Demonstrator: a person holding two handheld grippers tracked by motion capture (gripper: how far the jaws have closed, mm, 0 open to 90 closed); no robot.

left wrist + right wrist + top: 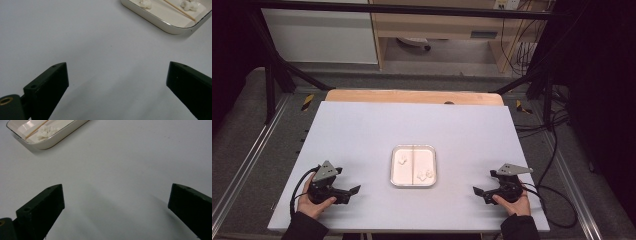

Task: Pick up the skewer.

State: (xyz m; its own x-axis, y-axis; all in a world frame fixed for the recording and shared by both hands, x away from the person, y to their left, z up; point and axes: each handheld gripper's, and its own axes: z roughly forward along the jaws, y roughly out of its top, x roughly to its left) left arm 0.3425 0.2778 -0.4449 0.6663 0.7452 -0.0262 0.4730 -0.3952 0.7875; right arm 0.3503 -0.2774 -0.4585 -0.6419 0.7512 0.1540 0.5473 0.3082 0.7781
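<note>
1. White sheeting covers the surface (pixel 362 130), with a strip of bare wood showing along its far edge; beyond it stand dark frame posts, grey floor and pale cabinets.
2. A shallow cream tray (pixel 413 183) sits near the middle of the surface, slightly toward the near edge, its sides roughly parallel to the surface's edges.
3. A thin wooden stick (pixel 179 9) lies in the tray; in the high view it reads as a line running from the tray's far side to its near side.
4. Small white lumps (pixel 425 175) lie in the tray, one left of the stick and a cluster right of it; what they are made of is too small to tell.
5. Each gripper view cuts the tray off at the top of the frame.
6. The left gripper (pixel 354 190) rests near the near-left corner of the surface, jaws wide apart, holding nothing and pointing toward the tray.
7. The right gripper (pixel 477 191) rests near the near-right corner, jaws likewise spread and bare, also pointing at the tray.
</note>
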